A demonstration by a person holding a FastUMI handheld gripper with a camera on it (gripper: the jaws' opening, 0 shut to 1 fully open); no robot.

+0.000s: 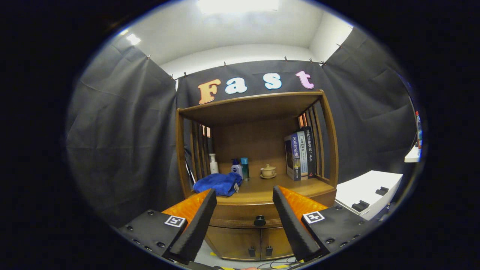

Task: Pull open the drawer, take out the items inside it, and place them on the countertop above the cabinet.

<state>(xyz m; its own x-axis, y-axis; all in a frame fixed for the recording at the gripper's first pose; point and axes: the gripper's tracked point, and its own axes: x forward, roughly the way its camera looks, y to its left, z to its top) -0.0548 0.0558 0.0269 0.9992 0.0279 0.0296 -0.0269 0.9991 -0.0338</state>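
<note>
Tool (243, 197) agape, short of shut drawer (245, 217).

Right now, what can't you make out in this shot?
- Drawer contents: shut front hides them, gripper view.
- Cabinet base: cut off between the fingers of the open gripper, which touches nothing.
- Bottles behind the blue cloth: too small to identify.
- White box beside the cabinet: partly hidden by one finger.

The spine of the blue book (294, 157) reads 关系的重建; the dark book (308, 150) beside it reads 现代法律常识一本全; the gripper (244, 189), fingers spread apart, bears square code tags (313, 216).
</note>
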